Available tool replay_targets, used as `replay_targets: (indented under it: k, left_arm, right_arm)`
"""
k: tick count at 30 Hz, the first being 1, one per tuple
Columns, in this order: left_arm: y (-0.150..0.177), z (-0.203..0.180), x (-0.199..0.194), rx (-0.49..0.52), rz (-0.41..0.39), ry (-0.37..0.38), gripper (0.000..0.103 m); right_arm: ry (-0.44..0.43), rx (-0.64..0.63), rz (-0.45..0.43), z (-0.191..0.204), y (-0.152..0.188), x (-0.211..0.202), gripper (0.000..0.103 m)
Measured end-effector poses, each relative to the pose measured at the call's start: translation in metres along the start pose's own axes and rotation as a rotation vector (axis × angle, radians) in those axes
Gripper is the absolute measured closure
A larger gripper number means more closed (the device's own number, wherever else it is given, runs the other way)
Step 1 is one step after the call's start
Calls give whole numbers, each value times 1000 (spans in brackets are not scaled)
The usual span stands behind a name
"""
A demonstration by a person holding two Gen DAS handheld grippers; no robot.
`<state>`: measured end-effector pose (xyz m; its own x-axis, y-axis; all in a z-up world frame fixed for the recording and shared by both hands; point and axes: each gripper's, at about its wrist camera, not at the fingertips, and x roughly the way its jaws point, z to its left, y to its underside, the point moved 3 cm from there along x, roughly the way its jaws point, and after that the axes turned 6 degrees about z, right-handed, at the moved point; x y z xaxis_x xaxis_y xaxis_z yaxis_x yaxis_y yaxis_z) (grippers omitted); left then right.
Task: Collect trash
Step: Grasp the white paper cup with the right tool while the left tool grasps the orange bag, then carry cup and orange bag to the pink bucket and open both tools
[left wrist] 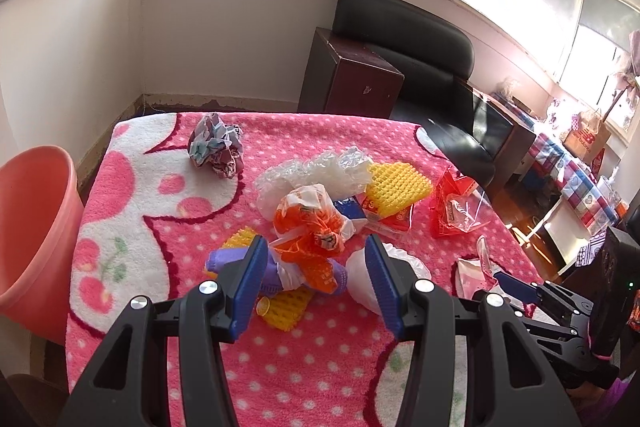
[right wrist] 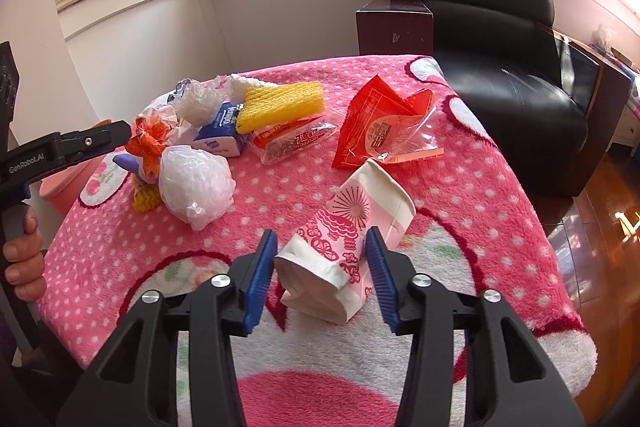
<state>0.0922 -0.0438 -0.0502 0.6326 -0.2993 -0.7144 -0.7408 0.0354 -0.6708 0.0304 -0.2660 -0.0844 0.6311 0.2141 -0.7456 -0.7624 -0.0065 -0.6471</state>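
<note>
A pile of trash lies on a table under a pink dotted blanket [left wrist: 304, 359]. My left gripper [left wrist: 316, 247] is open, its jaws on either side of an orange and white crumpled plastic bag [left wrist: 312, 227] lying on a purple packet [left wrist: 218, 261]. My right gripper [right wrist: 322, 241] is open around a flattened pink and white paper cup [right wrist: 348, 243]; the cup also shows in the left wrist view [left wrist: 472, 275]. Other trash: a white plastic bag ball [right wrist: 194, 183], yellow foam netting [right wrist: 280, 105], a red wrapper [right wrist: 380, 123], a crumpled paper ball [left wrist: 216, 147].
An orange-pink bucket [left wrist: 36, 223] stands on the floor left of the table. A black leather armchair [right wrist: 500, 75] and a dark brown cabinet [left wrist: 356, 75] stand behind the table. A blue tissue pack [right wrist: 222, 131] lies in the pile.
</note>
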Motion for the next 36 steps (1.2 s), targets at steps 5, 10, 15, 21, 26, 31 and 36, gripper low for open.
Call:
replay_targets:
  k: [5, 10, 15, 21, 26, 31, 36]
  left_arm:
    - [-3, 3, 13, 9, 23, -10, 53]
    - [3, 10, 20, -10, 43, 20, 61]
    - [5, 11, 15, -17, 16, 33, 67]
    - [4, 13, -3, -21, -31, 59, 79]
    - [6, 21, -17, -45, -61, 80, 98]
    - [9, 33, -30, -64, -99, 73, 98]
    - [8, 53, -51, -94, -161, 41, 98]
  right_arm:
    - [-20, 17, -4, -4, -3, 0, 58]
    - [-27, 31, -26, -6, -8, -3, 58]
    - [-28, 20, -40, -2, -15, -4, 58]
    - [-20, -24, -89, 11, -28, -17, 58]
    - [-28, -62, -114, 26, -39, -24, 58]
    - [-46, -112, -129, 49, -48, -25, 58]
    - [-103, -176, -144, 83, -59, -27, 58]
